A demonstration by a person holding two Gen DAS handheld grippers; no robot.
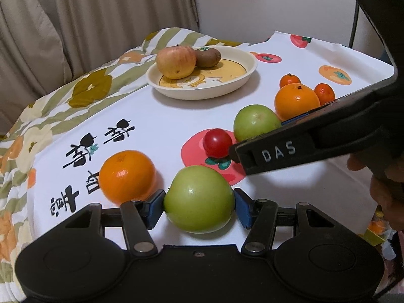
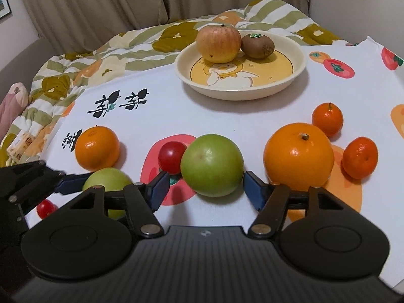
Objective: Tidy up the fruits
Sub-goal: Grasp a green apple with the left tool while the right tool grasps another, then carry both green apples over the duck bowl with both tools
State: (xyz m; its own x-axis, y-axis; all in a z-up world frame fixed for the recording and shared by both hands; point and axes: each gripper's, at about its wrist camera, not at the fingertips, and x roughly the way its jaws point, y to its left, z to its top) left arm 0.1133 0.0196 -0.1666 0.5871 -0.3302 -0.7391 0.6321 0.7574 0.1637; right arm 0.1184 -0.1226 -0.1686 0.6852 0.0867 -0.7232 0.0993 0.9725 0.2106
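Observation:
My left gripper [image 1: 199,204] is shut on a green apple [image 1: 199,199] resting on the white cloth, blue pads touching both its sides. My right gripper [image 2: 205,186] is open around a second green apple [image 2: 212,165], with gaps at both pads. A cherry tomato [image 2: 171,157] touches that apple's left side. A cream plate [image 2: 300,63] at the back holds a red-yellow apple [image 2: 218,43] and a kiwi [image 2: 257,45]. The right gripper shows side-on in the left wrist view [image 1: 233,152].
A large orange [image 2: 299,155] and two small mandarins [image 2: 327,118] [image 2: 359,157] lie right of my right gripper. Another orange [image 1: 127,176] lies left of my left gripper. A second cherry tomato [image 2: 45,208] sits at the near left. A quilt [image 2: 75,75] borders the cloth.

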